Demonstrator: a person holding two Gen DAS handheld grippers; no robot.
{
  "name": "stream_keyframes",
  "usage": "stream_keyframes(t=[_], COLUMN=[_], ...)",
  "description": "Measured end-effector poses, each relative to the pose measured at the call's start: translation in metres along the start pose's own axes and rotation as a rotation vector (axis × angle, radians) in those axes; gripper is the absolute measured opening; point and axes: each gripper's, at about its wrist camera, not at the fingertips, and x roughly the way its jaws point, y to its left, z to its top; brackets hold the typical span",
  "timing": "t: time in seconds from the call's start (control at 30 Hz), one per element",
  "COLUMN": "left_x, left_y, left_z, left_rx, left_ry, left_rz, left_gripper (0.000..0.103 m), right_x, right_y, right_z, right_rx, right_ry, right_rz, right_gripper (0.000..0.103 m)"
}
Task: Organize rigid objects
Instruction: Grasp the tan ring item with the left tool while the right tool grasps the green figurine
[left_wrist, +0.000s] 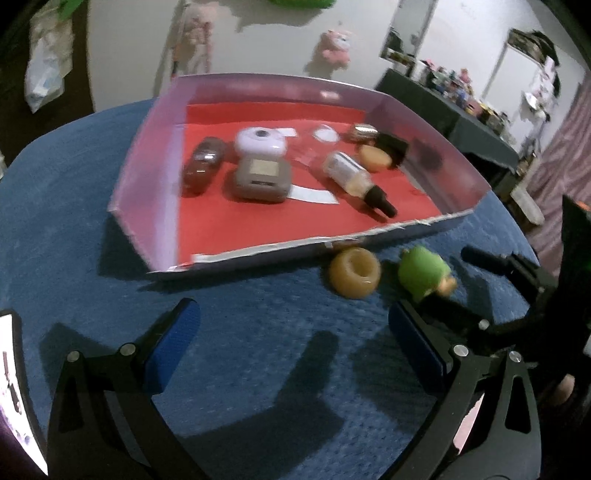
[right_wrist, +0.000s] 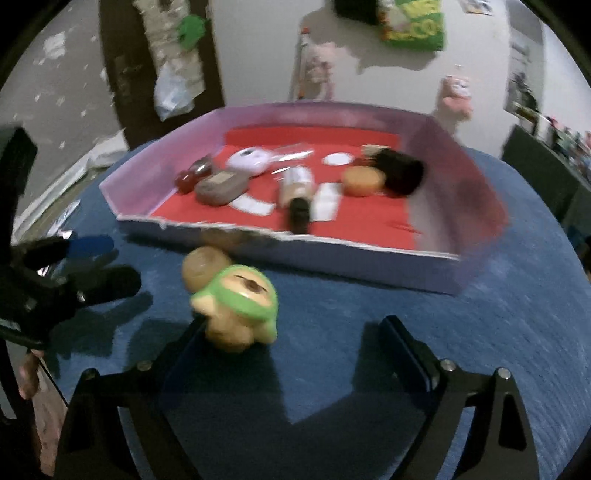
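Figurine (right_wrist: 236, 310) beside tray (right_wrist: 295, 254) front wall | cloth (right_wrist: 406, 302) rightward bare

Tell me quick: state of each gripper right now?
Left gripper: open, nothing between its fingers.
Right gripper: open; the small green-hooded toy figure sits against its left finger, not clamped.

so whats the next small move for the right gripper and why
Probably nudge the right gripper toward its left finger's side to centre on the green toy figure, then close. Its jaws stand open, the toy sits against the left finger, outside the tray, beside the tan ring.
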Motion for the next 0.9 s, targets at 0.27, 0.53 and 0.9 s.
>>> stream_keyframes(t=[0.27, 0.53, 0.9], left_x=[0.016, 0.025, 0.026], left_y=[-0.016, -0.015, -0.019], left_z=[0.005, 0.01, 0.008], left_rx=[0.068, 0.097, 0.153], left_ry=[0.025, 0.044, 0.051], left_rz=[0.01, -0.003, 0.015], left_gripper=[0.103, 0.079, 0.079], right_x=[0.004, 0.015, -0.009], right_y=[-0.009, 0.002, -0.01], right_z=[0.002, 0.017, 0.018], right_rx=[-0.03, -0.09, -0.096], right_ry=[0.006, 0.023, -0.039], right_rz=[0.095, 0.225, 0.06], right_gripper=[0.087, 0.067, 0.072])
